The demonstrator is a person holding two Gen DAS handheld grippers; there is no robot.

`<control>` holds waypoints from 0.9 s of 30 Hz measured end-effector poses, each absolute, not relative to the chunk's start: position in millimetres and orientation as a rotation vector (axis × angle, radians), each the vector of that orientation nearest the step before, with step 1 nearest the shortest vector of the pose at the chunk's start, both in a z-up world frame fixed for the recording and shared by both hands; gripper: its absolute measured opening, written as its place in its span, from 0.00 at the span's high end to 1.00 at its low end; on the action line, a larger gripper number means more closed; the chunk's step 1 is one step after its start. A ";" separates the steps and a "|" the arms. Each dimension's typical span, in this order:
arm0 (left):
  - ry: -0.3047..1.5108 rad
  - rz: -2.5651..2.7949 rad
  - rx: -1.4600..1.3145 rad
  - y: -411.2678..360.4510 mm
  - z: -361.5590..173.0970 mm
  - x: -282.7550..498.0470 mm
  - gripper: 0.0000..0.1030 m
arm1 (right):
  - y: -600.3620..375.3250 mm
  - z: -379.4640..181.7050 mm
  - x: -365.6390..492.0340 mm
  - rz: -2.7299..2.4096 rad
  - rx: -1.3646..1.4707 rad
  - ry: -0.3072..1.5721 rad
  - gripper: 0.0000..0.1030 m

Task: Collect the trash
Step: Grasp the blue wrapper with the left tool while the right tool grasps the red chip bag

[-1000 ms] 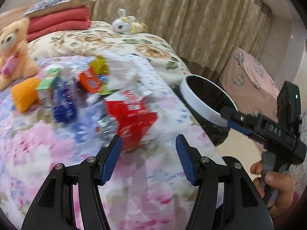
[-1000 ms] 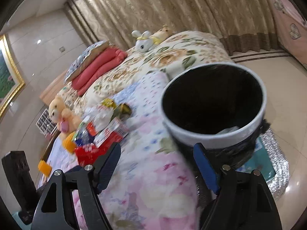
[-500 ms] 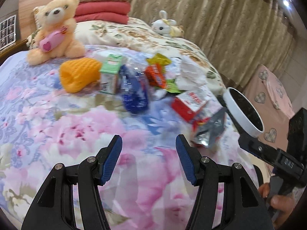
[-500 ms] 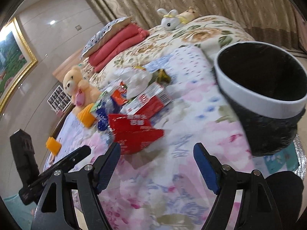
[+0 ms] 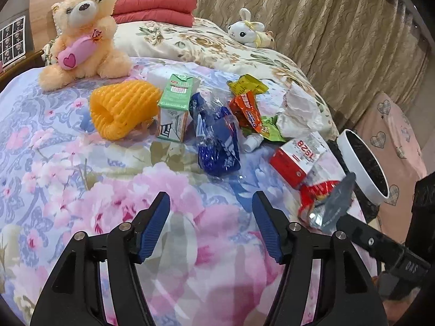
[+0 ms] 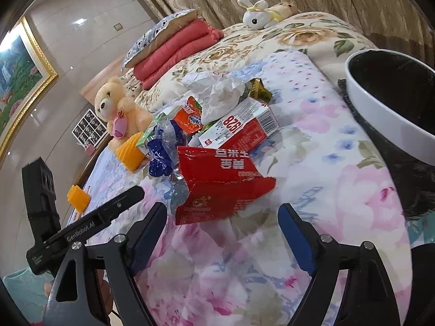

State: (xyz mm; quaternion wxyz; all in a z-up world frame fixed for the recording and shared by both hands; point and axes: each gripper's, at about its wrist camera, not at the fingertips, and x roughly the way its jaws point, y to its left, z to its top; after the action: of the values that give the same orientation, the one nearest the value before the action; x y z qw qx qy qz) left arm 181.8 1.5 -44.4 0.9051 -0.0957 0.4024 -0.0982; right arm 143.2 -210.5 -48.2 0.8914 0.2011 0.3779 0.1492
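- left gripper [image 5: 210, 228] nearest the lens, blue-padded fingers [image 5: 155, 226] spread wide, have just been opening, nothing between them; they hang over the floral bedspread [image 5: 81, 168], short of the trash.
- right gripper [image 6: 223, 235] likewise wide, just been opening, gap empty; red foil bag [image 6: 217, 182] lies just past its fingertips, not touched.
- in the left wrist view the same red foil bag [image 5: 323, 203] sits at the bed's right edge, silver inside showing, beside the right gripper's black body.
- behind it, red and white carton [image 6: 239, 130] printed with digits, on its side, touching the bag's far edge.
- crumpled blue plastic bottle [image 5: 214, 138] mid-pile, left of the carton; small white cap-like piece next to it, cannot tell what.
- green and white drink carton [image 5: 175, 108] upright, just beside the bottle; orange foam net sleeve [image 5: 122, 108] against its left side.
- orange wrapper [image 5: 246, 110], green wrapper, yellow wrapper [image 5: 246, 85] and crumpled white paper [image 5: 299, 111] bunched at the pile's far right.
- trash bin [image 6: 380, 103], white rim with black liner, stands off the bed's right side, near the pile.
- farther back: teddy bear [image 5: 84, 32] sitting on the bedspread, folded red blankets [image 5: 155, 8], white bunny toy [image 5: 247, 31], curtains [image 5: 326, 27].
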 end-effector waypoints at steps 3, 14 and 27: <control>0.841 -0.205 -0.202 -0.4 -44.2 194.8 0.35 | -209.1 -49.4 148.0 0.312 0.425 0.786 0.17; 0.874 -0.180 -0.163 -20.1 -53.1 235.1 0.36 | -212.4 -54.9 162.5 0.295 0.444 0.778 0.19; 0.849 -0.204 -0.165 -18.4 -51.8 212.0 0.80 | -225.7 -60.4 156.9 0.289 0.430 0.805 0.96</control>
State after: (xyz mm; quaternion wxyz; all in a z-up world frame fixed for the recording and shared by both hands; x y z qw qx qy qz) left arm 212.0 -18.4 -51.8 0.9029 -0.0798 0.4107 -0.0988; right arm 156.9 -225.7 -60.4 0.8876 0.2071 0.3871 0.1391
